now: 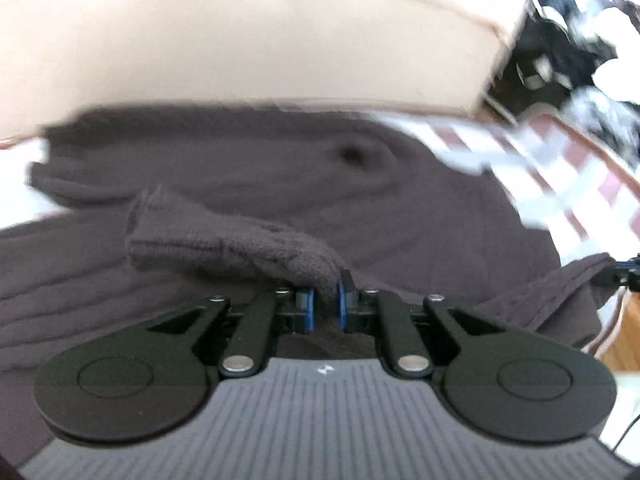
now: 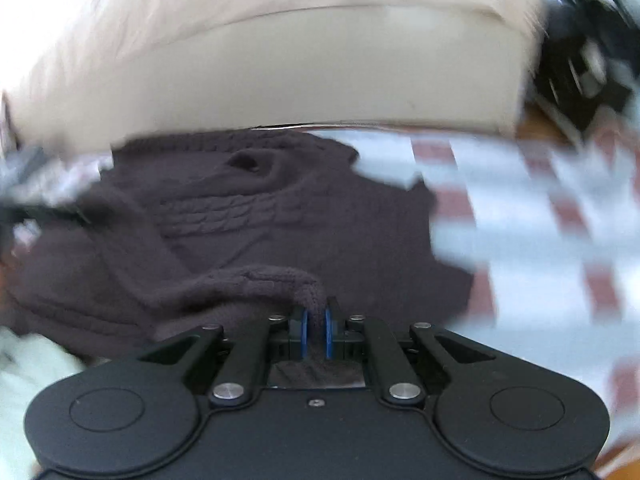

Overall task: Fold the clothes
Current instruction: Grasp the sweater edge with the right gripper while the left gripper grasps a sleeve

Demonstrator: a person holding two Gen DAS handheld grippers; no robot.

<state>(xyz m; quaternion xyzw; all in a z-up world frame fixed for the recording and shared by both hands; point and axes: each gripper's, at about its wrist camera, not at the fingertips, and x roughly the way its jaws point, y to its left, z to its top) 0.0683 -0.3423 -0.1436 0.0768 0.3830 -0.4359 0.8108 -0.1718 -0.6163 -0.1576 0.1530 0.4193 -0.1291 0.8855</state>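
Both grippers are pinched nearly closed on knit fabric: the left gripper (image 1: 325, 298) has its blue-padded fingers clamped on a thick rolled edge or cuff of the dark grey-brown cable-knit sweater (image 1: 260, 200), and the right gripper (image 2: 317, 334) has its own pads squeezed tight on another bunched fold of the same sweater (image 2: 248, 216), with cloth running back between the jaws toward the camera. From each grip a ridge of knit rises and trails away to the left, so the held parts sit lifted above the rest of the garment. The sweater's body lies spread and rumpled on the red-and-white checked tablecloth (image 1: 560, 168), its neck opening or a deep dimple showing farther out, just short of a large pale beige cushion or box (image 1: 240, 40) that stands behind the table. Dark cluttered things show at the far right, too blurred to name. Blur in both views suggests motion. My judgement is that a fold is in hand, with two points of one edge held up to be carried over the body; which edge, and how many folds the sweater already carries, I cannot tell. The move to come calls for both hands travelling together, keeping the edge taut and level, then laying it flat before the pads let go.
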